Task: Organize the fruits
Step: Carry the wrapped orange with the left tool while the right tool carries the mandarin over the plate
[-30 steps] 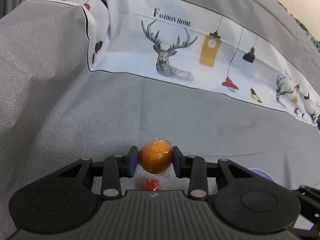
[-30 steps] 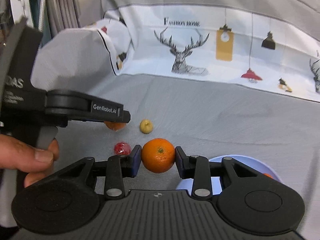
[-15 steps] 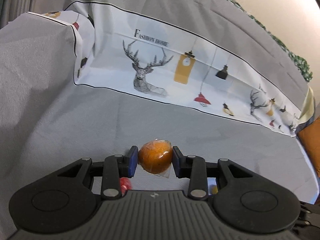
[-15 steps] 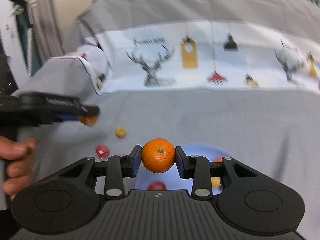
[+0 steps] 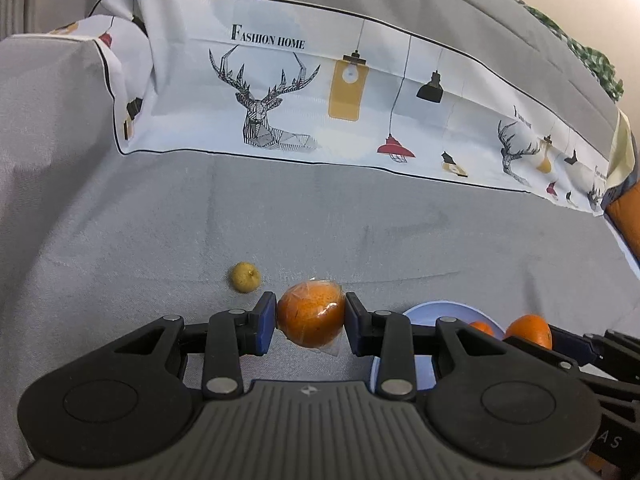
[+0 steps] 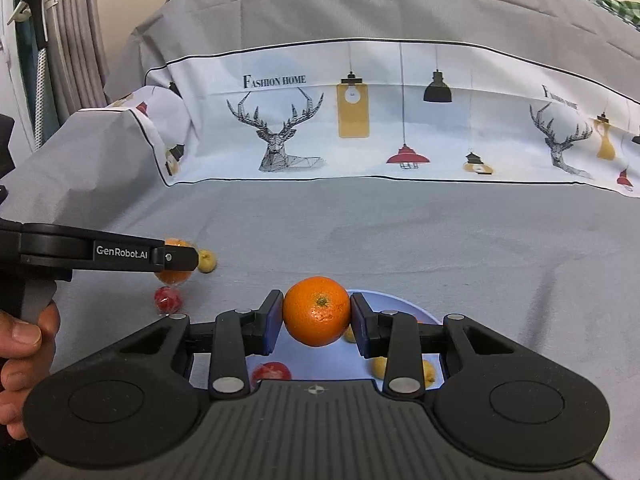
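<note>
The right claw [image 6: 317,312] grips an orange [image 6: 317,310] above a blue plate [image 6: 394,303].

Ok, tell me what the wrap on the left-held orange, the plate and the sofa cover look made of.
Wrap on the left-held orange: thin clear plastic film, likely; glossy glints and a loose crinkled edge below the fruit.
Plate: pale blue, smooth and matte; plastic or ceramic, the look leaves it open.
Sofa cover: grey woven cloth, apparently; fine grain, soft folds and creases, no shine.

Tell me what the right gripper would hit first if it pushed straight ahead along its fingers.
Likely the blue plate: the right gripper, clamped on an orange, points down over it. Depth is uncertain; it might overshoot onto the grey cloth.
</note>
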{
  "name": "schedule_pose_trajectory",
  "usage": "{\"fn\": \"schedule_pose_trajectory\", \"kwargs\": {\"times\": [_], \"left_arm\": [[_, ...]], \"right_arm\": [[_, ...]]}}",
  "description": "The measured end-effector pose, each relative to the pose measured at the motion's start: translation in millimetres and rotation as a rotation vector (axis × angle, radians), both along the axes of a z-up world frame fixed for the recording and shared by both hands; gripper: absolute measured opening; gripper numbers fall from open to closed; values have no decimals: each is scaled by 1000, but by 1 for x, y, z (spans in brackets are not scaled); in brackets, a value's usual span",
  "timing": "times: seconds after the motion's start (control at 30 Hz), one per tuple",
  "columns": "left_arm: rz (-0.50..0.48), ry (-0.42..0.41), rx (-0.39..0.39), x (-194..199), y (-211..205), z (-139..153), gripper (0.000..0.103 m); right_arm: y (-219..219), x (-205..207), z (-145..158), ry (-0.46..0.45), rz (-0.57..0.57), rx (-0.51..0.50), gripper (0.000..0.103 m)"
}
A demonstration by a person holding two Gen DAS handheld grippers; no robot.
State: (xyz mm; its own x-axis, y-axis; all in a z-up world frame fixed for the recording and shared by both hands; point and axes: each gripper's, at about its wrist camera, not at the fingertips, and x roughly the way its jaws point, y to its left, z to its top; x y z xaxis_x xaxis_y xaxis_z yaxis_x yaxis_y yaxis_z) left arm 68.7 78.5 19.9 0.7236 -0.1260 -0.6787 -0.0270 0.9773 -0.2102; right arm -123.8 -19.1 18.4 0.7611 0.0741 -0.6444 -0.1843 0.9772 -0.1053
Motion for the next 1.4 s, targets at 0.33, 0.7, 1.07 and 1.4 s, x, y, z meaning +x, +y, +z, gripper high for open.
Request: {"fn": "schedule_pose_trajectory", "kwargs": {"times": [0.33,0.7,1.07,1.4], "left_arm": [[-8,1,2,2,-3,-2,40],[-54,-47,22,1,-18,5,40],[-318,-120,208,-13,-85,-8,40],[-457,-146,240,-23,-111,-21,40]], "right_arm": [[-22,4,4,-28,-108,11,38],[-48,8,3,-11,-236,32,38],[-41,14,-13,86,-226,-20,38],[-43,16,-24,160,-223,-49,38]]}}
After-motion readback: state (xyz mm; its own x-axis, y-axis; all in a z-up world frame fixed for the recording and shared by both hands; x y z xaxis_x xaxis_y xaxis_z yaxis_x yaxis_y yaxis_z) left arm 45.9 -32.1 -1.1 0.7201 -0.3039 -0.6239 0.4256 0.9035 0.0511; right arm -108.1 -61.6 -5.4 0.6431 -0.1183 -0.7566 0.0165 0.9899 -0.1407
